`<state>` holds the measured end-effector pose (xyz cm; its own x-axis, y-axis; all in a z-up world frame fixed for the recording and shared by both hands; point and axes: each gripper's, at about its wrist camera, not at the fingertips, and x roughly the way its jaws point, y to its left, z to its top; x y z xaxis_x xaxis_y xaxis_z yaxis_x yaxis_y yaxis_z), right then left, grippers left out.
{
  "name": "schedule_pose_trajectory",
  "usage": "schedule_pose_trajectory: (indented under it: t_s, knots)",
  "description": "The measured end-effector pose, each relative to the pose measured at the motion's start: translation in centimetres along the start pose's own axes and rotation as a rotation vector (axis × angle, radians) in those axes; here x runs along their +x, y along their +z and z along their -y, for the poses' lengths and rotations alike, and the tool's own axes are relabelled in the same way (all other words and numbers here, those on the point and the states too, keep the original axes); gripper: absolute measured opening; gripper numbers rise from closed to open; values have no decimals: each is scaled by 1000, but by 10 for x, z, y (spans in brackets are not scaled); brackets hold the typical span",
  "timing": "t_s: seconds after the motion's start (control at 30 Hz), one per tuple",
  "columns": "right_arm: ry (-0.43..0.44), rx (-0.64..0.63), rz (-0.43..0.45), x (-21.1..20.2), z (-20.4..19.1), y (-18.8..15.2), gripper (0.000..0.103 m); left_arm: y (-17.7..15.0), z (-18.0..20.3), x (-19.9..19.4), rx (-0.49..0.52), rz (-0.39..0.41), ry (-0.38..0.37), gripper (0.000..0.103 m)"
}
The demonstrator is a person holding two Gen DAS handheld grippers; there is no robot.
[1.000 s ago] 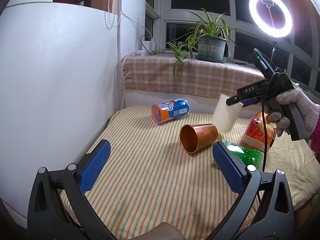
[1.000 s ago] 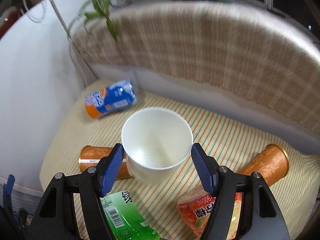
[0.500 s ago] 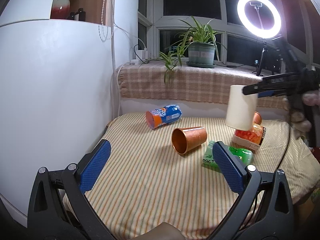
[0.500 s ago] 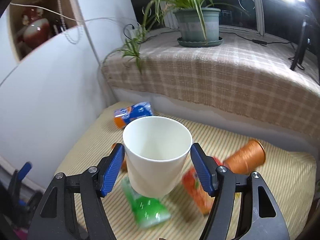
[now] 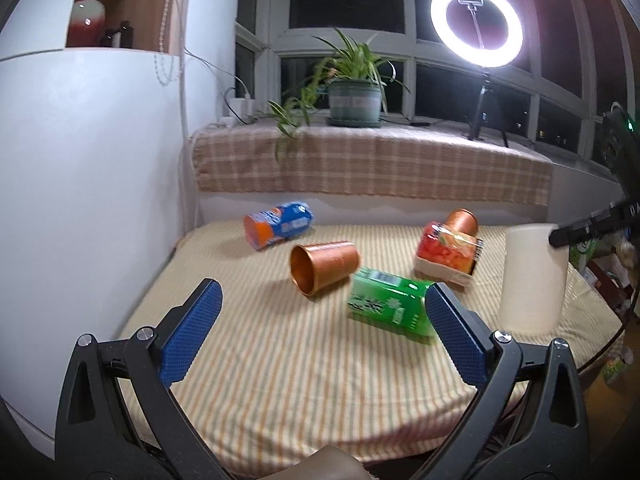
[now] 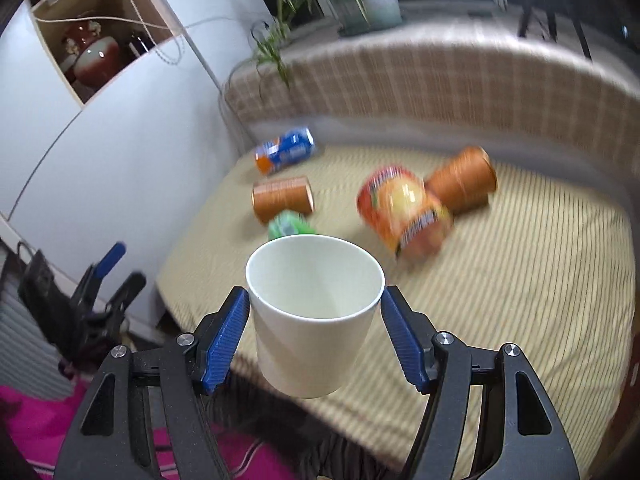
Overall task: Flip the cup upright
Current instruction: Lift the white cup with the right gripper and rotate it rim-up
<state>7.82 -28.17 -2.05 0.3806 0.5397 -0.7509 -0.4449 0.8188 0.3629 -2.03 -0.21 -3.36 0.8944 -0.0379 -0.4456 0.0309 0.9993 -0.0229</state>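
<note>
Near the tabletop's (image 5: 280,360) right front edge: white paper cup (image 6: 314,312), upright, clamped between my right fingers (image 6: 228,336). Left fingers (image 5: 190,330) apart, empty. Risks: thin wall crushing under squeeze; cup toppling off the edge on release.

The right gripper (image 6: 314,330) holds the white paper cup (image 6: 314,316) upright, mouth up, its blue pads (image 6: 224,340) against the cup's two sides. Beyond the cup, on the striped cloth (image 6: 540,280), lie a green packet (image 6: 286,226), two copper cups (image 6: 282,198) (image 6: 464,184) on their sides, an orange packet (image 6: 404,216) (blurred) and a blue can (image 6: 286,154).
</note>
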Motion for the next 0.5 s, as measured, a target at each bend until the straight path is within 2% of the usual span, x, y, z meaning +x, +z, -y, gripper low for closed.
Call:
schedule_pose_trajectory:
  t_s: [0.17, 0.33, 0.5]
  knots:
    - [25, 29, -92, 20, 13, -23, 68, -4, 12, 3, 12, -19, -21, 103]
    - [78, 96, -164, 54, 28, -28, 68, -5, 13, 8, 2, -46, -39, 103]
    - [84, 121, -174, 73, 31, -17, 68, -6, 11, 16, -9, -79, -68, 103]
